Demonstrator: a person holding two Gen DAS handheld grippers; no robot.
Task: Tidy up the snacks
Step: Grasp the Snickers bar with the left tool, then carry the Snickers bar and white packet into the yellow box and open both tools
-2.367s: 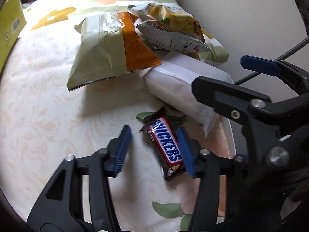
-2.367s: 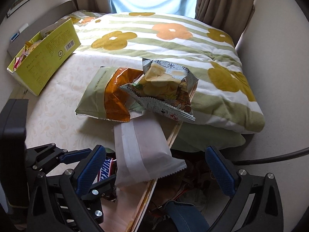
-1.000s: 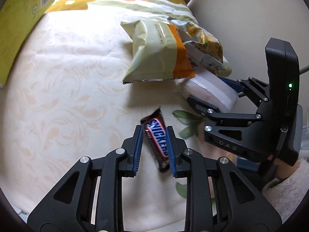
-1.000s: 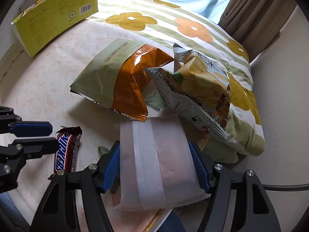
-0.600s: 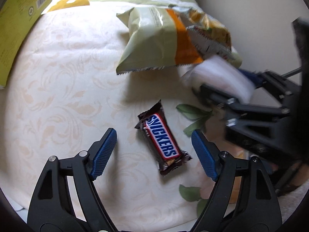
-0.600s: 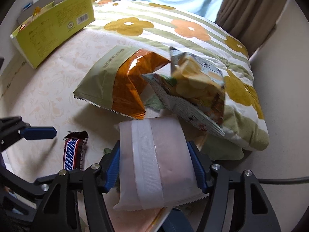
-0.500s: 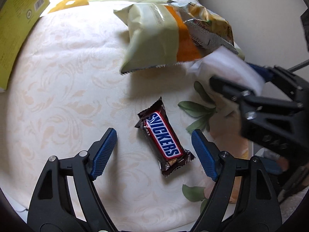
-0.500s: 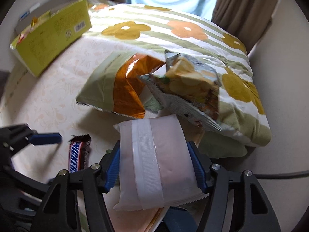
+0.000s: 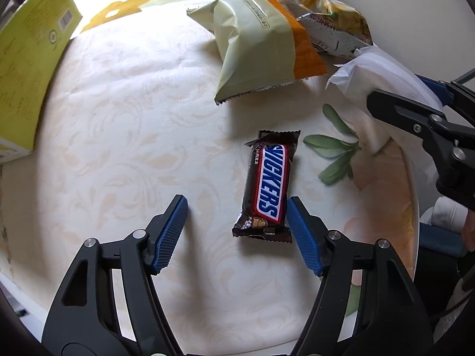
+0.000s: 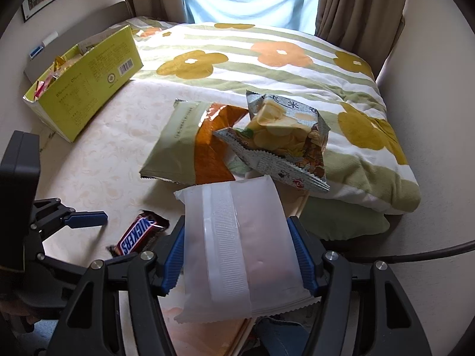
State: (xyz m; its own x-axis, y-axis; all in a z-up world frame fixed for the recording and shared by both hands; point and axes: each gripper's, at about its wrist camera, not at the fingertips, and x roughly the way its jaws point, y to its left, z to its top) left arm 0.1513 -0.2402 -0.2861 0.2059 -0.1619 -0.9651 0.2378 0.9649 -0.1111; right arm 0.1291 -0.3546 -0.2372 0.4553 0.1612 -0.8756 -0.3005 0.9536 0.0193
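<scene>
Closing on the Snickers bar point(image 9: 268, 185) is the step in hand for the left gripper point(image 9: 237, 234), whose jaws have just been narrowing from wide — the bar lies flat on the cream bedspread point(image 9: 118, 118), its lower end between the pads, the right pad just beside the wrapper and the left one apart. To do it well, shift toward the bar so both pads meet its long sides squarely (not the crimped end). The right gripper point(image 10: 237, 255) is clamped on the white packet point(image 10: 237, 246), raised off the bed; carry both to the yellow-green box point(image 10: 86, 92), well apart.
</scene>
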